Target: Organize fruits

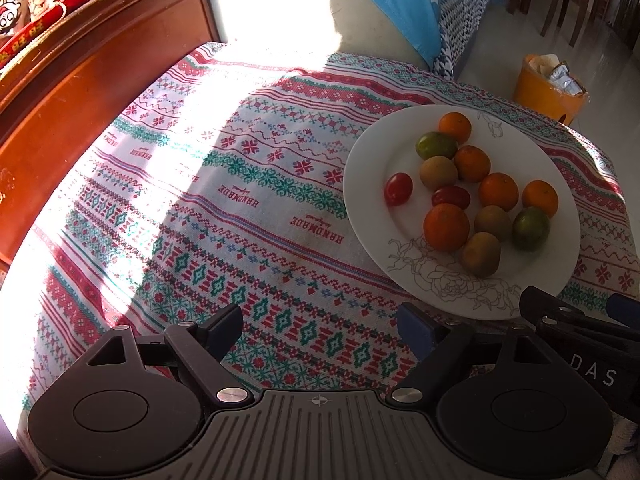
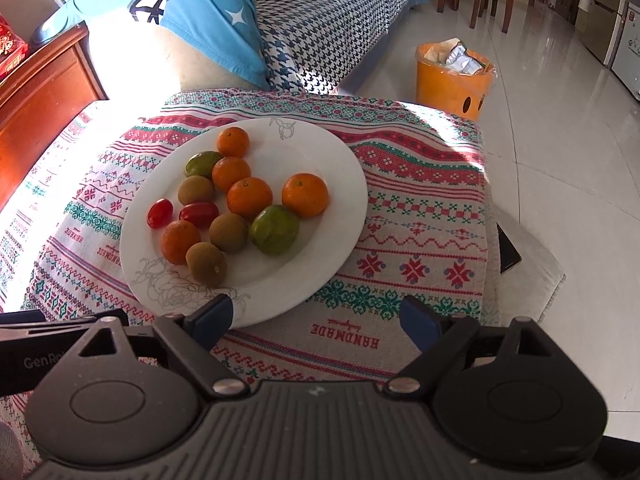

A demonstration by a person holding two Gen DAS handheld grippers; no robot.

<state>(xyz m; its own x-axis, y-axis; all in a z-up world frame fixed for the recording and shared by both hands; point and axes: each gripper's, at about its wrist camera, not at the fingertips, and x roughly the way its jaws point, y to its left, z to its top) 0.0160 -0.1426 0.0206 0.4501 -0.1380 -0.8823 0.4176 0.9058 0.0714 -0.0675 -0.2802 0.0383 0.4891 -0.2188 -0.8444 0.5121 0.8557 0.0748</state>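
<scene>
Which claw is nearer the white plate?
Right. The right claw is open at the white plate rim, one fingertip overlapping its near edge. The left claw, open, sits off to the plate's left.

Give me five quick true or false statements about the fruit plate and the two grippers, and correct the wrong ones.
1. All the fruit sits on the white plate. True.
2. The left gripper is shut on a tomato. False: its jaws stand open and hold nothing.
3. There are two red cherry tomatoes on the plate. True.
4. The right gripper is open, with the plate's near rim just ahead of it. True.
5. The orange bin stands on the tablecloth. False: it stands on the floor beyond the table.
</scene>
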